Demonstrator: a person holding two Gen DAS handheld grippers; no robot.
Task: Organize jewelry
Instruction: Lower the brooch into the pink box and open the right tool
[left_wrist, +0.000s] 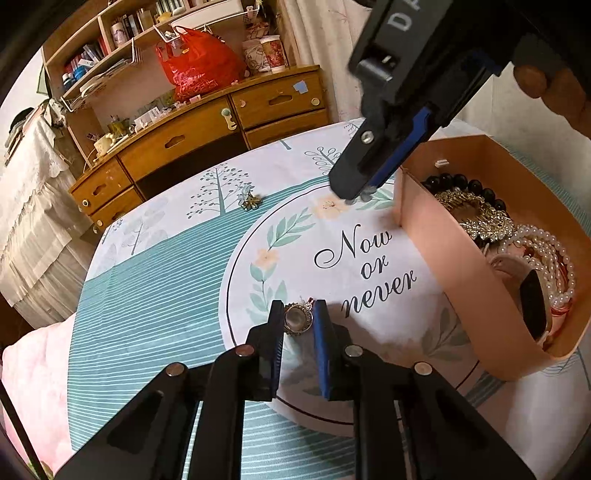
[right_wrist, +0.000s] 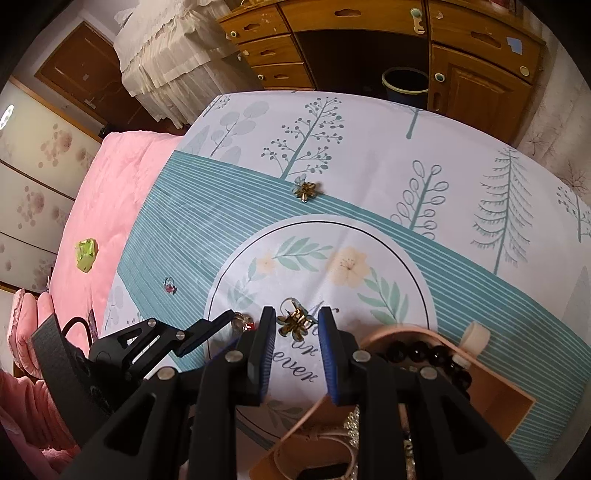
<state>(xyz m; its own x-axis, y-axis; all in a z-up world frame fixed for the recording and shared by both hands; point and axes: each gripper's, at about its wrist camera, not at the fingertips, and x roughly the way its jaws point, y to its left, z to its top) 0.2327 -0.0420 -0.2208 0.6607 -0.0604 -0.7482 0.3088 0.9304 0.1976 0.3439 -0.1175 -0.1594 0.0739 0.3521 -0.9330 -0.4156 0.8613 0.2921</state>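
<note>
A printed tablecloth (right_wrist: 369, 155) covers the work surface. It is white with pale blue trees, a band of teal stripes, and a round floral wreath around the words "Now or never".

The left gripper (left_wrist: 298, 318) sits low over the wreath. A round silver ring (left_wrist: 296, 319) lies between its fingertips, and they look to be closing on it, though whether they press it cannot be told.

The right gripper (right_wrist: 296, 325) hangs spread apart, its jaws not touching anything. Between its tips, on the cloth below, lies a gold flower brooch (right_wrist: 293, 324). A second gold flower brooch (right_wrist: 306, 191) lies well ahead of it, at the edge of the stripes. A small red-stoned ring (right_wrist: 170, 286) lies far to its left on the stripes.

Just right of both grippers stands a peach cardboard box (left_wrist: 443, 251). It holds a black bead bracelet (left_wrist: 465, 186), a gold jewelled piece (left_wrist: 480, 218), a pearl strand (left_wrist: 550, 254) and a watch (left_wrist: 533, 306).

Beyond the cloth stands a wooden dresser (left_wrist: 199, 136) with shelves and a red plastic bag (left_wrist: 199, 61). A dark bin (right_wrist: 405, 86) sits in its kneehole. To the left lies a pink quilt (right_wrist: 99, 206) with a green scrap (right_wrist: 86, 254) on it.
</note>
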